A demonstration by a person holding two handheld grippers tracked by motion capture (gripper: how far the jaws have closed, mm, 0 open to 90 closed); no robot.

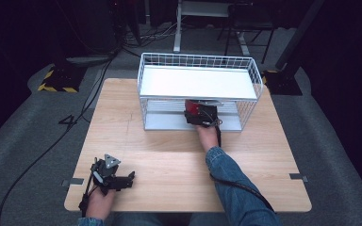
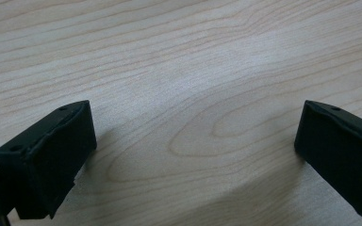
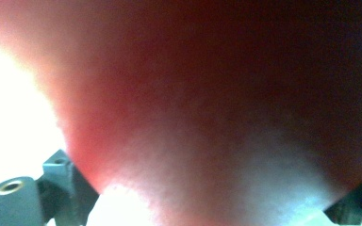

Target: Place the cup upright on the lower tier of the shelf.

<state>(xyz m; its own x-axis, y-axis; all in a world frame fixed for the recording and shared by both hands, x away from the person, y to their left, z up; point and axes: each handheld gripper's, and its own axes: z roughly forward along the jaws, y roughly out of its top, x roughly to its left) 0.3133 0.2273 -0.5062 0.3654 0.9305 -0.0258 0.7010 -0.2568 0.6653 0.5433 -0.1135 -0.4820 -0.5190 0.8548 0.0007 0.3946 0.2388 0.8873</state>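
Your right gripper (image 1: 199, 114) inside wire rack's (image 1: 250, 77) lower shelf, blurred red thing (image 3: 207, 94) between its jaws, grip and long axis unclear, your left gripper (image 1: 122, 181) spread wide near rack-side table (image 1: 169, 160) front corner.

High view: above the near edge, facing forward and down over the light wooden table (image 1: 169, 155) and white wire basket (image 1: 198, 89). Left gripper view: close above that same table (image 2: 193, 70). Right gripper view: pressed against a blurred red surface (image 3: 217, 94).
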